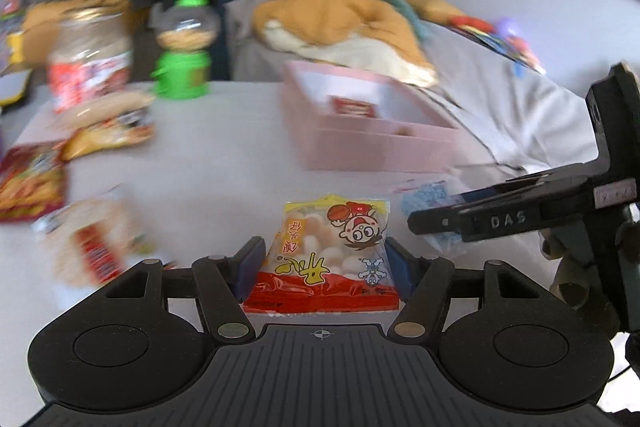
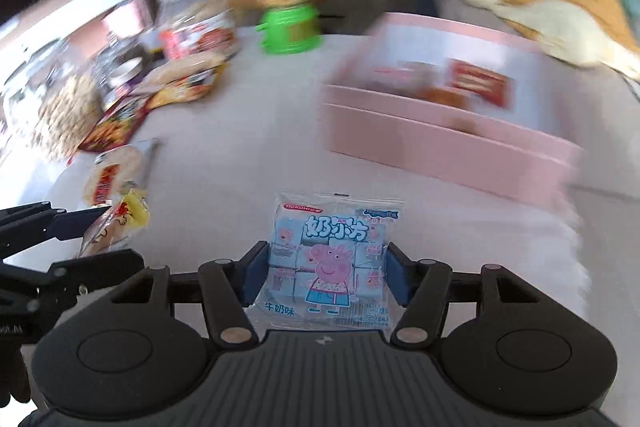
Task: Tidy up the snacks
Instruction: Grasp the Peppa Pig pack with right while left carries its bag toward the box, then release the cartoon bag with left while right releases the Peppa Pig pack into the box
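Note:
My left gripper [image 1: 322,267] is shut on a yellow and red snack packet with a cartoon boy [image 1: 326,251], held above the white table. My right gripper [image 2: 326,275] is shut on a light blue Peppa Pig milk-cube packet [image 2: 332,259]. The right gripper [image 1: 480,219] also shows in the left wrist view with its blue packet [image 1: 424,199]. The left gripper [image 2: 86,227] with the yellow packet [image 2: 120,223] shows in the right wrist view. A pink open box [image 1: 380,151] [image 2: 440,147] stands ahead with a red packet [image 1: 354,107] [image 2: 480,81] inside.
Loose snack bags lie at the left: a rice-cracker packet [image 1: 88,239] [image 2: 112,175], a red chip bag [image 1: 28,183], a yellow bag [image 1: 108,135]. A clear jar [image 1: 90,63] [image 2: 196,23] and green candy dispenser [image 1: 182,67] [image 2: 290,11] stand at the back. A plush toy [image 1: 340,15] lies behind the box.

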{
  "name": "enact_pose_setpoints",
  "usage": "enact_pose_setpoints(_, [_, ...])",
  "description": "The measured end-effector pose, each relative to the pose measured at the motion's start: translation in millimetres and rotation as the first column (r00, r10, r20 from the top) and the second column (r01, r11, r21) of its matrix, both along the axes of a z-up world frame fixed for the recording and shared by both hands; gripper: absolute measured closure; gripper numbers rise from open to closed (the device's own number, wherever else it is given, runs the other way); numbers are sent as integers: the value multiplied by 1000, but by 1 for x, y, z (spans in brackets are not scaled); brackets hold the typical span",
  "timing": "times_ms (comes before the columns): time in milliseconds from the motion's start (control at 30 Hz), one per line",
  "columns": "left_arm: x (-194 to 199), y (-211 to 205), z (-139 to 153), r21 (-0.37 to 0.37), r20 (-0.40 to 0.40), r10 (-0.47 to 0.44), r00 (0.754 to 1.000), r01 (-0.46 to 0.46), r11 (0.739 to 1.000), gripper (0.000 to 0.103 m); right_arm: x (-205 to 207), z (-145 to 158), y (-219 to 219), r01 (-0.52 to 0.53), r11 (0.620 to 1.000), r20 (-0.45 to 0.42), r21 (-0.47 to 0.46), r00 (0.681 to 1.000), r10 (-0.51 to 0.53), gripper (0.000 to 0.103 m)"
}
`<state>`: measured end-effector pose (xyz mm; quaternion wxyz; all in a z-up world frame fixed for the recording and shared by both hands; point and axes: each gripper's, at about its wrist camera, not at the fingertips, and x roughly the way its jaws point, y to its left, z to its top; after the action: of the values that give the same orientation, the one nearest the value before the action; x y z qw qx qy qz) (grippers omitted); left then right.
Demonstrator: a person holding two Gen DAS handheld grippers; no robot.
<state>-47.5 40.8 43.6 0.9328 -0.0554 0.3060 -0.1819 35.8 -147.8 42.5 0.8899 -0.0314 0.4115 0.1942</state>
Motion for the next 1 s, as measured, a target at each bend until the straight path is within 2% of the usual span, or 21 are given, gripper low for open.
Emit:
enact_pose_setpoints(167, [34,-35,19,8,46,-75,996,74,997,34,-15,-1,-42,98,995,58,-25,994,-97,43])
enact_pose_setpoints(267, [68,-51,37,-2,93,-72,993,73,997,34,-17,-3,-52,117,993,63,4,991,-117,43])
enact_pose_setpoints(433, [133,-84,66,-35,110,-67,992,72,997,34,-31,-1,-54,134,990,129,49,982,-139,43])
enact_pose_setpoints(600, [195,-109,71,-137,130,-16,991,34,990,34,-40,-2,-55,116,992,176,47,977,-123,43])
enact_pose_setpoints(633, [206,-114,66,-130,124,-7,992,24,991,33,-40,-2,-54,118,992,183,44,975,-124,43])
enact_pose_setpoints(700, [234,-134,47,11,3,-9,1000,9,1000,36,-38,-4,-55,122,991,185,48,974,-129,43])
enact_pose_setpoints(733, [240,-139,37,58,-34,-8,999,10,998,37,-36,-5,-55,124,991,179,54,975,-132,43])
enact_pose_setpoints(767, [239,-139,32,59,-33,-16,999,18,998,37,-34,-6,-56,127,990,171,58,976,-135,43])
enact_pose_setpoints(867, [223,-127,30,0,31,-32,999,32,999,37,-33,-9,-57,130,990,166,54,977,-137,43])
enact_pose_setpoints(1000, [202,-101,31,-8,24,-44,999,44,999,37,-29,-13,-57,135,990,150,48,979,-141,43])
